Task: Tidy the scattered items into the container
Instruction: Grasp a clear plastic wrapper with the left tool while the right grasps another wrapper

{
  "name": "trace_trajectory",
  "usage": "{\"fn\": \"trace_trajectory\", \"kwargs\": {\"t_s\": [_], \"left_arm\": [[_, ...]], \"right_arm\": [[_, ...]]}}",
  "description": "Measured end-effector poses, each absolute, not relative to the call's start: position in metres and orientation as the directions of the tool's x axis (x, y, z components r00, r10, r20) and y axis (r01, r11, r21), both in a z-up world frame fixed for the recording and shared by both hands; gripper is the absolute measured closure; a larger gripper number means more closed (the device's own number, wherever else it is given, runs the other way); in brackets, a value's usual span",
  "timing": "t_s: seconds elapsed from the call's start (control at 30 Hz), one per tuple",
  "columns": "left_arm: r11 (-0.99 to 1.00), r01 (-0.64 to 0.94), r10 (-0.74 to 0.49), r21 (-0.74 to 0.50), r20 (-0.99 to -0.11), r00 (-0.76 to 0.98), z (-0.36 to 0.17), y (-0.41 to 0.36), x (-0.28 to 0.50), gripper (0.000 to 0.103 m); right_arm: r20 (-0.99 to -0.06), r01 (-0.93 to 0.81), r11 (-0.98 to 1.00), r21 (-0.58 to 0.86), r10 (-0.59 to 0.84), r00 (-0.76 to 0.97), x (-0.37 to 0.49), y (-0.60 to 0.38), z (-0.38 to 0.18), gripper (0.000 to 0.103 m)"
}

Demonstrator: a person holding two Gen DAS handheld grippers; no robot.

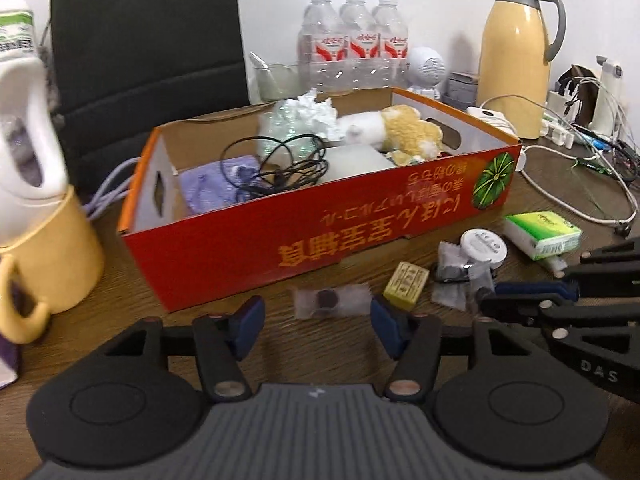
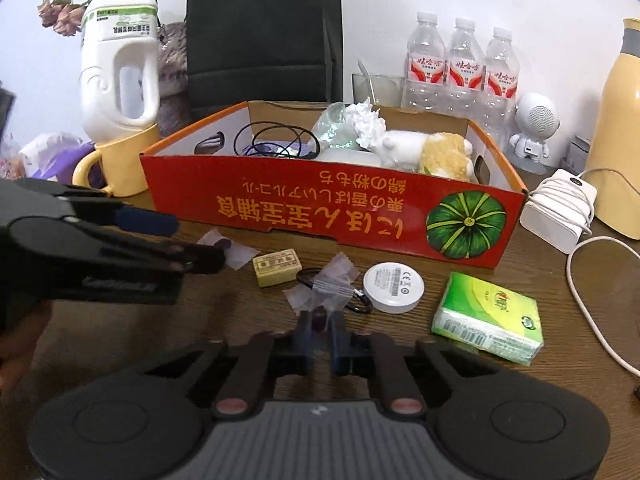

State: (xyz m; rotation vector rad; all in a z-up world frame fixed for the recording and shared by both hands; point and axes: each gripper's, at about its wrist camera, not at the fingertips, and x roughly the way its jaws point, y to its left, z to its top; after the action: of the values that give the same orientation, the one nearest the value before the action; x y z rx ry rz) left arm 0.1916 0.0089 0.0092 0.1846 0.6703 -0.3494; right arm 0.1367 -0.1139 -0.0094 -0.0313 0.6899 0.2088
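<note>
Right wrist: right gripper clamped on wrapped candy; white disc just beyond, tissue pack right. Left wrist: left gripper half-open around wrapped sweet, red box close ahead.

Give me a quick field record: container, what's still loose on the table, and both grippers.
container: red cardboard box, open top, already holding a black cable, a plush toy and crumpled wrapping
loose items in front of box: yellow eraser, clear sachets, white round tin, green tissue pack
left gripper: open, a clear sachet with a dark piece lies between its fingers, not pinched
right gripper: shut on a small dark piece of the sachet cluster
table: brown wood
</note>
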Motion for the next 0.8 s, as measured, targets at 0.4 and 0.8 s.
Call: {"fn": "trace_trajectory", "kwargs": {"t_s": [0.4,0.8], "left_arm": [[0.957,0.289,-0.209,0.014,-0.657,0.725,0.003,-0.001,0.205,0.071],[0.987,0.159,-0.139,-0.019,-0.593,0.793,0.02,0.009,0.17,0.09]], "right_arm": [[-0.575,-0.226,0.96,0.163,0.279,0.769,0.129,-0.137,-0.002,0.1],[-0.621,-0.202,0.962,0.186,0.274,0.735,0.132,-0.135,-0.012,0.078]]}}
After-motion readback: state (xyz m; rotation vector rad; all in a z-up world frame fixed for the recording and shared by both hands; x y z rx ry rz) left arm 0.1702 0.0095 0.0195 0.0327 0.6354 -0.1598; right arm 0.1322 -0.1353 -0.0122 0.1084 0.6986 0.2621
